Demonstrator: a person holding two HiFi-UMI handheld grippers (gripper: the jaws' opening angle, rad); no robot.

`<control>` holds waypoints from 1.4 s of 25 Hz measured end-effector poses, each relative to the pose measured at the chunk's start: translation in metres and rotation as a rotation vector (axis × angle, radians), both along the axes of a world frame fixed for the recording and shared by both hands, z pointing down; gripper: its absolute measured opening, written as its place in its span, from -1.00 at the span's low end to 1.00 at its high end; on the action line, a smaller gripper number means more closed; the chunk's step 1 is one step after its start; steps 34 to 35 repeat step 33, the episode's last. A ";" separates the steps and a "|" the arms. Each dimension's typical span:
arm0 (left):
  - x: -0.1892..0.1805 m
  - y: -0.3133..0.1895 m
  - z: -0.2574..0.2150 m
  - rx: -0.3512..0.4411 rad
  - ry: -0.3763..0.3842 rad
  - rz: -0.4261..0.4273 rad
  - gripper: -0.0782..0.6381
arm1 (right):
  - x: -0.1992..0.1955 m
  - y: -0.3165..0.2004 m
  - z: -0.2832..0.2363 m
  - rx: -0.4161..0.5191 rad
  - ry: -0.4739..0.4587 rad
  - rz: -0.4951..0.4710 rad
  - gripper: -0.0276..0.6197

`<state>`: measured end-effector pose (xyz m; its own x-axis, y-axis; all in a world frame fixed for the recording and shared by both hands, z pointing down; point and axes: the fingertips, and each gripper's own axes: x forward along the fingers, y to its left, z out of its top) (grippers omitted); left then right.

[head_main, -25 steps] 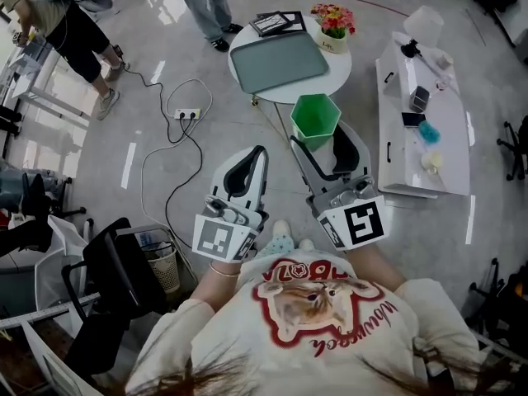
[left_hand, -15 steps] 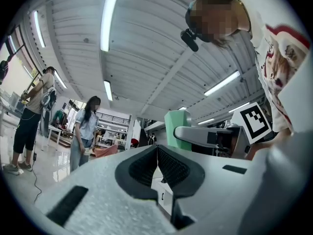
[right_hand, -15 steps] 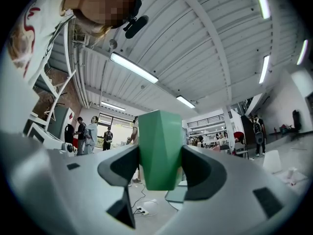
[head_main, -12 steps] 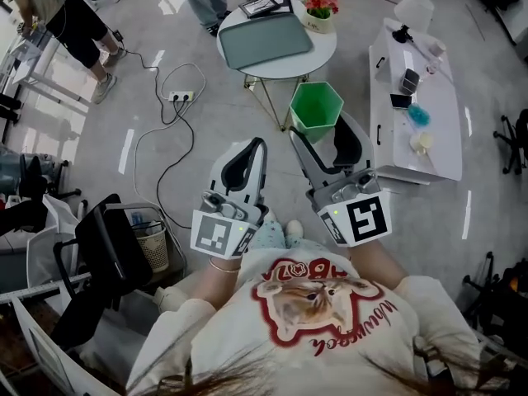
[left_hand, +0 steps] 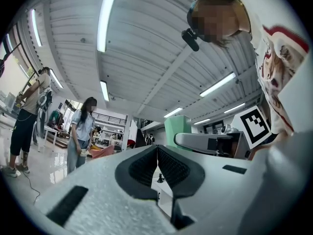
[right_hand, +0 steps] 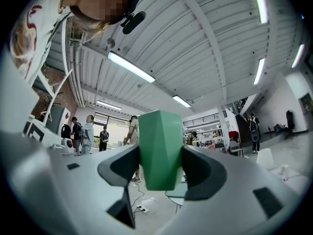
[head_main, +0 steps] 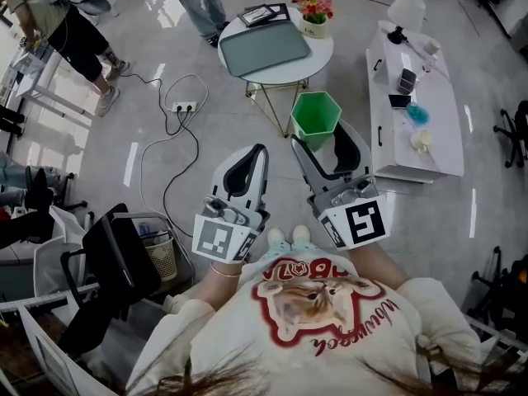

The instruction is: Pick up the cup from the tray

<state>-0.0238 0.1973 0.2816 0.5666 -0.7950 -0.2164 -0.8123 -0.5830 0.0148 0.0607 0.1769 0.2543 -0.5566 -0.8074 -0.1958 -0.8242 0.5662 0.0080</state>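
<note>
Green, with a six-sided open rim seen from above, the cup [head_main: 315, 115] is held between the jaws of the right gripper [head_main: 323, 143], just in front of the person's chest and above the grey floor [head_main: 206, 151]. The jaws are spread only as wide as the cup and press on it from both sides. The right gripper view adds what the head view cannot: the cup's side is cut into flat, angled facets, and the dark pads [right_hand: 200, 173] grip it about halfway up. Just beside it, the left gripper [head_main: 261, 149] has its jaws brought together. The left gripper view shows the ribbed pads [left_hand: 171, 166] meeting at the tips with nothing between them. Farther out on the floor lies a white power strip [head_main: 185, 106] with looping cables. Beyond that stands a round white bench [head_main: 320, 49] carrying the grey-green tray [head_main: 264, 49], well apart from the cup, with a pot of flowers [head_main: 313, 13] beside it. A long white bench [head_main: 412, 130] stands to the right. Two people stand at the far edge of the head view.
</note>
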 end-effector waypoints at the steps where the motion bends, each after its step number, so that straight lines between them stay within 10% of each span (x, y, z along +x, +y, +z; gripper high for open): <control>1: 0.000 0.001 0.001 -0.001 -0.001 0.003 -0.74 | -0.002 0.001 0.000 -0.003 -0.008 -0.009 -0.09; 35: -0.011 0.004 0.000 0.004 0.025 -0.025 -0.74 | -0.011 0.002 0.003 0.023 0.053 0.013 -0.09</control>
